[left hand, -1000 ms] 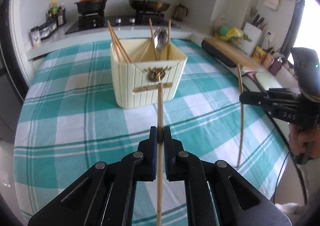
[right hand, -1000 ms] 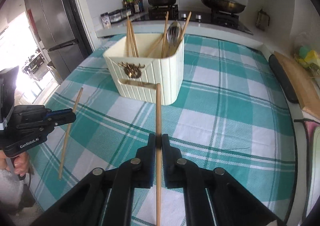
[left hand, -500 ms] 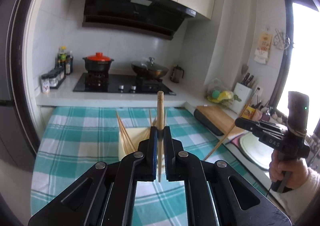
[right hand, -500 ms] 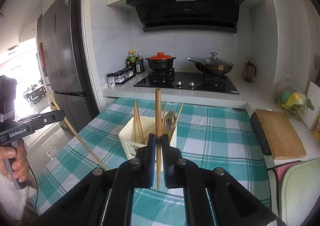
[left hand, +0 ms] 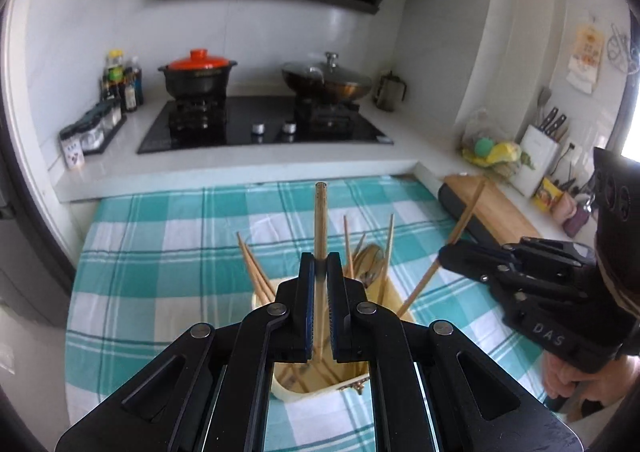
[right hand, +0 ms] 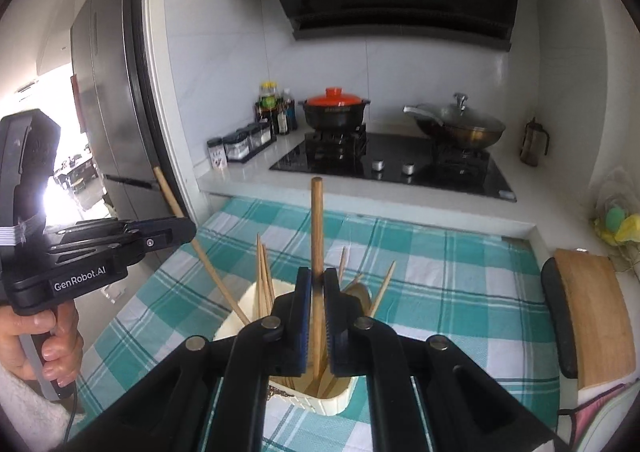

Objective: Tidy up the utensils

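Note:
A cream utensil holder (left hand: 320, 386) (right hand: 320, 392) stands on the teal checked tablecloth (left hand: 160, 252), holding several chopsticks and a spoon (left hand: 370, 256). My left gripper (left hand: 319, 276) is shut on a wooden chopstick (left hand: 320, 220), held upright with its lower tip inside the holder. My right gripper (right hand: 317, 292) is shut on another chopstick (right hand: 317, 224), also upright with its tip in the holder. Each gripper shows in the other's view, the right one (left hand: 444, 258) and the left one (right hand: 190, 232), with its chopstick slanting into the holder.
Behind the table is a counter with a black hob (left hand: 260, 124), a red-lidded pot (left hand: 198, 72) and a lidded wok (left hand: 326, 78). Spice jars (left hand: 96, 124) stand at the left. A cutting board (right hand: 596, 316) and knife block (left hand: 538, 148) are at the right. A fridge (right hand: 112, 112) is left.
Both grippers have lifted, turned their chopsticks upright and lowered them over the holder; the chopstick tips now stand inside it, where a second ago they were held above the cloth in front of it.

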The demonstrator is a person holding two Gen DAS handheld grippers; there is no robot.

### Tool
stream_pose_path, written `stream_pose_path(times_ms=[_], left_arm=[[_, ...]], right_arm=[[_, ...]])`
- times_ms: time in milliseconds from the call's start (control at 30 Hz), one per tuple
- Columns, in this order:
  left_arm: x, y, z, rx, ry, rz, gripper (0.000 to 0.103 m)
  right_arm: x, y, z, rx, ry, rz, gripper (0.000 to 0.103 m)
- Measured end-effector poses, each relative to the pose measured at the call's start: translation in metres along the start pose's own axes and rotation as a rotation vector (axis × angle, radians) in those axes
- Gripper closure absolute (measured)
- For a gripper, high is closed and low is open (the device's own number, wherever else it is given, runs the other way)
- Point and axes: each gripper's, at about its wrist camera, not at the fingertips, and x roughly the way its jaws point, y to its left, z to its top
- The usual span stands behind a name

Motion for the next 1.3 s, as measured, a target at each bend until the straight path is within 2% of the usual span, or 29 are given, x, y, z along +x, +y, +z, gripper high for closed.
stream_pose_path(times_ms=[67, 167, 233, 267, 300, 333, 367, 400, 433, 467, 533, 567, 700, 867, 1033, 1300], left_arm=[[0.018, 0.002, -0.004, -0.006, 0.035, 0.01, 0.098], [0.034, 0.009, -0.01, -0.043, 0.067, 0.011, 0.098], [0.034, 0.012, -0.015, -0.059, 0.079, 0.033, 0.079], [0.031, 0.012, -0.018, -0.057, 0.074, 0.05, 0.053], [0.023, 0.01, -0.021, -0.046, 0.049, 0.071, 0.034], [0.011, 0.007, -0.025, -0.028, 0.009, 0.094, 0.027], [-0.002, 0.002, -0.027, -0.008, -0.032, 0.116, 0.017], [-0.017, -0.003, -0.032, 0.007, -0.075, 0.138, 0.005], [-0.031, -0.008, -0.037, 0.012, -0.121, 0.162, 0.001], [-0.047, -0.012, -0.044, 0.01, -0.172, 0.182, 0.0], [-0.076, -0.024, -0.061, 0.001, -0.266, 0.218, 0.0], [-0.088, -0.03, -0.068, 0.001, -0.294, 0.233, 0.0], [-0.125, -0.061, -0.098, 0.053, -0.291, 0.269, 0.0], [-0.153, -0.085, -0.128, 0.023, -0.298, 0.37, 0.0], [-0.173, -0.094, -0.147, 0.004, -0.272, 0.348, 0.0], [-0.197, -0.11, -0.16, 0.013, -0.279, 0.396, 0.0]], right_arm=[[0.031, -0.003, -0.007, 0.016, 0.06, 0.013, 0.097], [0.064, -0.007, -0.016, 0.042, 0.105, 0.034, 0.096], [0.071, -0.012, -0.02, 0.079, 0.095, 0.043, 0.093], [0.069, -0.013, -0.022, 0.099, 0.079, 0.042, 0.088], [0.064, -0.016, -0.024, 0.124, 0.06, 0.036, 0.069], [0.057, -0.019, -0.025, 0.148, 0.035, 0.03, 0.046], [0.044, -0.02, -0.027, 0.169, -0.004, 0.023, 0.04], [0.031, -0.02, -0.029, 0.178, -0.042, 0.011, 0.038], [0.016, -0.018, -0.031, 0.175, -0.074, 0.0, 0.038], [0.004, -0.014, -0.032, 0.164, -0.099, -0.013, 0.036], [-0.026, -0.003, -0.04, 0.14, -0.141, -0.051, 0.019], [-0.04, 0.002, -0.045, 0.132, -0.162, -0.073, 0.014], [-0.091, 0.023, -0.071, 0.121, -0.201, -0.127, 0.0], [-0.145, 0.038, -0.103, 0.126, -0.229, -0.153, 0.0], [-0.173, 0.056, -0.125, 0.08, -0.225, -0.215, 0.0], [-0.197, 0.071, -0.148, 0.067, -0.224, -0.227, 0.0]])
